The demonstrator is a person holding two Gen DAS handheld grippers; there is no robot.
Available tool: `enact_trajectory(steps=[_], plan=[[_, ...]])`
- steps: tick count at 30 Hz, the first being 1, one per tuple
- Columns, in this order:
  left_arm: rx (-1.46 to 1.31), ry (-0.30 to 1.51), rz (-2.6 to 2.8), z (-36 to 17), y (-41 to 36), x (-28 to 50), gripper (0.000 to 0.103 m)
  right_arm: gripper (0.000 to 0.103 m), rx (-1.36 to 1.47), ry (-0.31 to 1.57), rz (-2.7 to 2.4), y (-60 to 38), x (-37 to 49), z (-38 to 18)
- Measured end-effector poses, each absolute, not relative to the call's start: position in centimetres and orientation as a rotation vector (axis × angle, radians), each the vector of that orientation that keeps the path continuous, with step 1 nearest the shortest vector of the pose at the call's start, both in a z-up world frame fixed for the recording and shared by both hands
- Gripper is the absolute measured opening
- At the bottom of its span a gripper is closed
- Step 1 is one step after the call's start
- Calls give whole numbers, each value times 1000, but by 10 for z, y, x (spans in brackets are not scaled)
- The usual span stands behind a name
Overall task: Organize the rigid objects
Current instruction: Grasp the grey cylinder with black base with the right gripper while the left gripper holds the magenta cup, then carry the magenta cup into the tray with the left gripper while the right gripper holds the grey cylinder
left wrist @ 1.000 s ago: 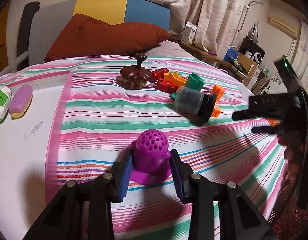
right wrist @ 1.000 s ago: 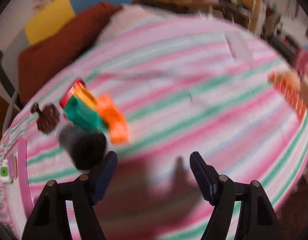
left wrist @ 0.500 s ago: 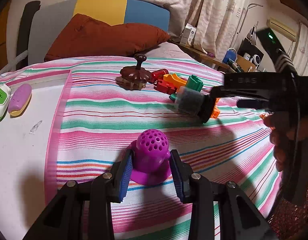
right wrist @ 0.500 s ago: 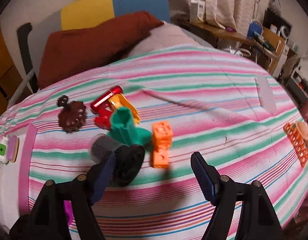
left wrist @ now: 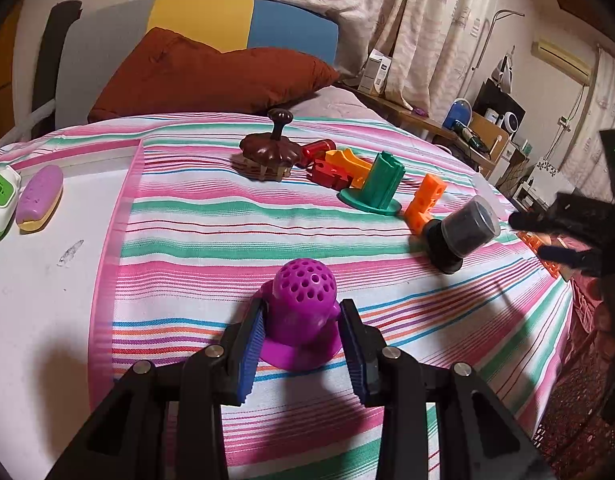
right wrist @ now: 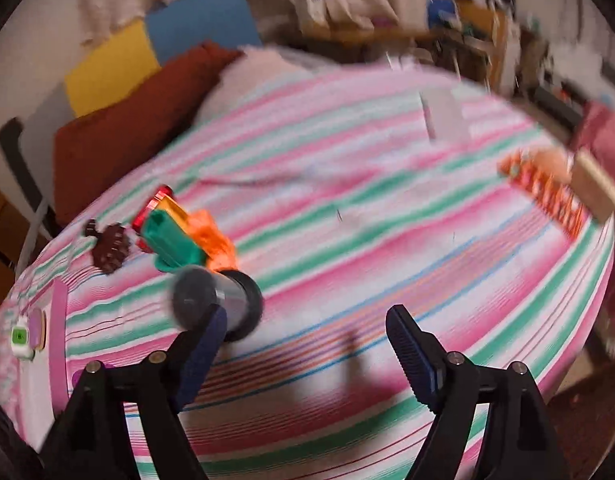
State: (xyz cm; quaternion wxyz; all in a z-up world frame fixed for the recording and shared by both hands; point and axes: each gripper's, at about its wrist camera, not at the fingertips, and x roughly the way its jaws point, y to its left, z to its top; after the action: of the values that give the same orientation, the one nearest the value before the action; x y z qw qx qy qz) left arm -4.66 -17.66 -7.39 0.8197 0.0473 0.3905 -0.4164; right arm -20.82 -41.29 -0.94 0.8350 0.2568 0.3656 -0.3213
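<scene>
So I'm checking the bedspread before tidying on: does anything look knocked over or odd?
Yes. The dark jar lies on its side at the spread's right edge, apart from the upright green piece. The purple perforated toy stands upright between the left gripper's fingers.

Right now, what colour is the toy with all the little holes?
Purple toy, clearest in the left wrist view.

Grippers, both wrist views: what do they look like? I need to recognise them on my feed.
The left gripper and the right gripper match: black plastic two-finger frames with triangular cut-outs, silver round bolt heads at the joints, and ribbed dark-blue pads on the inner faces. No cables, markings or sleeves show.
</scene>
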Motion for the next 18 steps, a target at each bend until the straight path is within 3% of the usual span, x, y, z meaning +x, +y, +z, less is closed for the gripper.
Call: enact_trajectory(steps=[3, 7, 9, 11, 18], plan=[[100, 831, -887, -74, -176, -47, 37, 92, 474, 769, -613, -402, -190, -6], [102, 829, -887, -74, -177, -47, 37, 91, 271, 915, -635, -385, -150, -23], [104, 828, -886, -74, -177, -47, 37, 81, 260, 946, -624, -387, -137, -32], [102, 828, -887, -74, -176, -48, 37, 45, 286, 962, -573, -388, -134, -34], [89, 839, -892, -73, -174, -46, 37, 44, 357, 928, -473, -380, -144, -28]])
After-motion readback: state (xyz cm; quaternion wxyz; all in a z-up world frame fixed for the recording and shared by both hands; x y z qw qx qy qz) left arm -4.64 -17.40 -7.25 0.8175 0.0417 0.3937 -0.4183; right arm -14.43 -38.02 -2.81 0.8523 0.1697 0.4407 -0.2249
